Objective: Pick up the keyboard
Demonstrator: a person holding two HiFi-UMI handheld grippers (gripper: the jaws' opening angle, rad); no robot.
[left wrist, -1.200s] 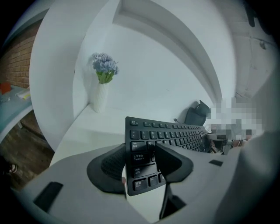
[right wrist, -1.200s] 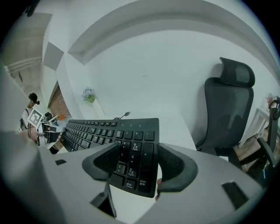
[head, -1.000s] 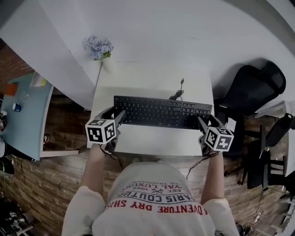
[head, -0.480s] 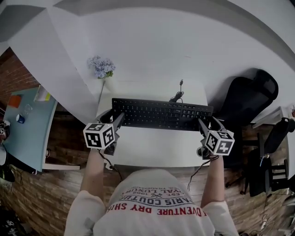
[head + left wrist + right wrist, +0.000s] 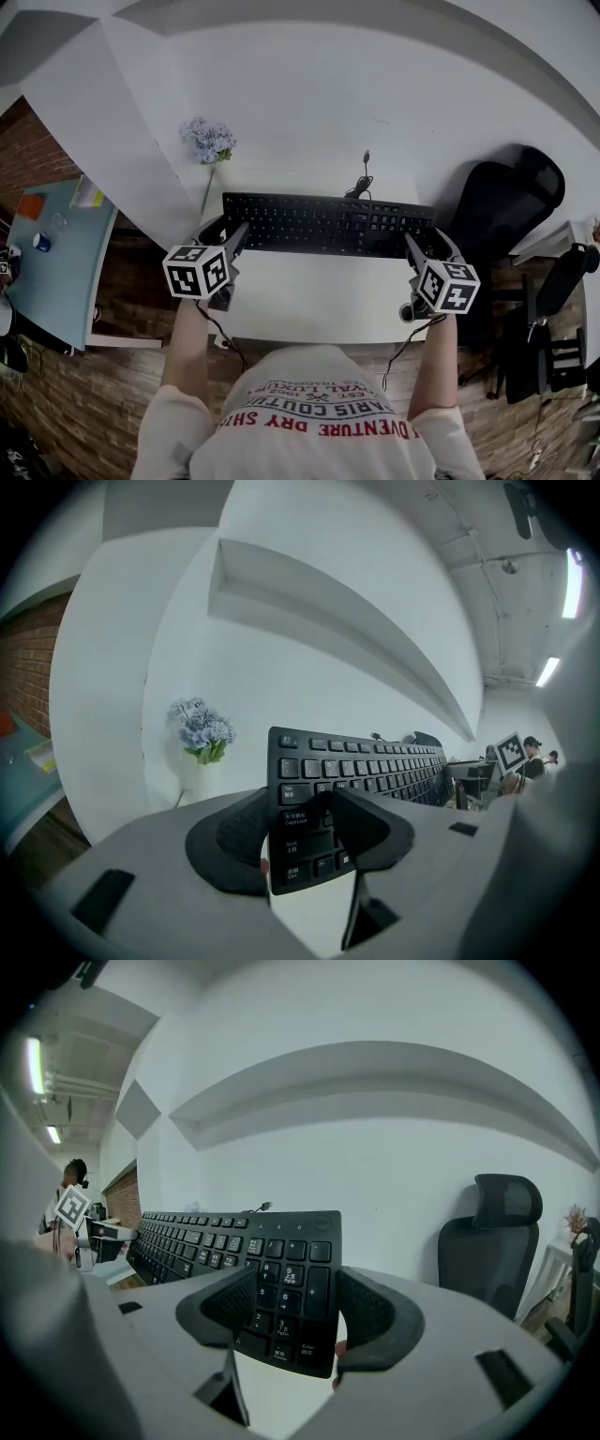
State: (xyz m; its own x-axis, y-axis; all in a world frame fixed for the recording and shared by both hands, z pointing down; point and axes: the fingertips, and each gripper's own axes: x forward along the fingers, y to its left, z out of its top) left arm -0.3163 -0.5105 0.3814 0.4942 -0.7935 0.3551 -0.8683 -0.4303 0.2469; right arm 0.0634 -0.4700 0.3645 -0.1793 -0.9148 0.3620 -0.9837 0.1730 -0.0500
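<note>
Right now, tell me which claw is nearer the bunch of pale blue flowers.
Left. The left claw grips the black plastic keyboard at the end by the pale blue flowers; the right claw grips its opposite end.

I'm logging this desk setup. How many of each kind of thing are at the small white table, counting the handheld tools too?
black corded keyboard: 1
white vase of pale blue flowers: 1
grey handheld grippers with marker cubes: 2, the left gripper and the right gripper, one at each end of the keyboard
total: 4
</note>
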